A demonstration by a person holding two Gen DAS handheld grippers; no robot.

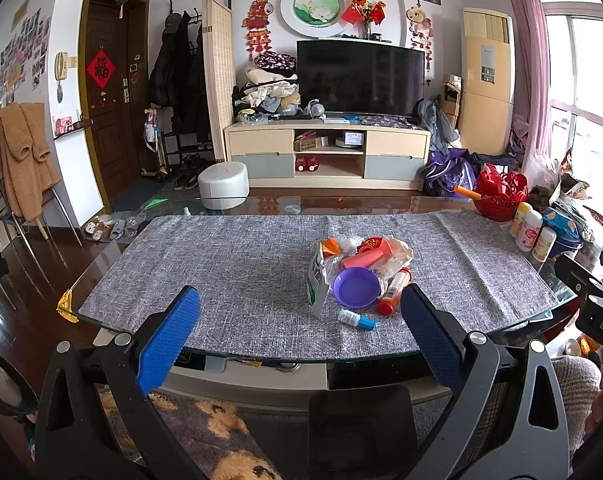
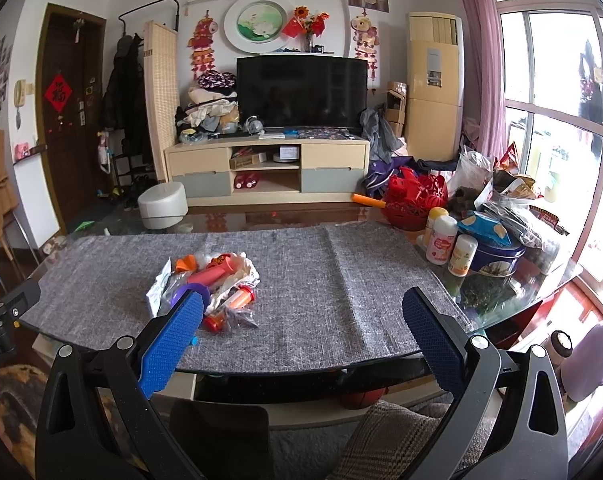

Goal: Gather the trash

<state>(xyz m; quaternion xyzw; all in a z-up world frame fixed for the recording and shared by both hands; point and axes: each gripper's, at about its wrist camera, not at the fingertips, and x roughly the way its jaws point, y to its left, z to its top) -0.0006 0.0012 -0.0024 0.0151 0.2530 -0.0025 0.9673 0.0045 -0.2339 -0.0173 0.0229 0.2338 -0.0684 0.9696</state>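
A pile of trash [image 1: 359, 270] lies on the grey cloth [image 1: 241, 264] of the glass table: a purple plastic dish [image 1: 355, 287], a green-white wrapper [image 1: 316, 280], an orange tube [image 1: 393, 292], a pink tube [image 1: 361, 259], crinkled clear plastic and a small blue-capped bottle [image 1: 356, 319]. My left gripper [image 1: 299, 314] hangs open at the table's near edge, just short of the pile. The same trash pile [image 2: 209, 284] lies left of centre in the right wrist view. My right gripper [image 2: 301, 316] is open too, empty, with its left finger [image 2: 173, 340] in front of the pile.
At the table's right end stand a red basket [image 2: 415, 200], three small white bottles [image 2: 441, 244], a blue tin [image 2: 495, 256] and bags of snacks [image 2: 513, 196]. Beyond the table are a white stool [image 1: 223, 184] and a TV cabinet [image 1: 327, 152]. A patterned rug [image 1: 205, 432] lies below.
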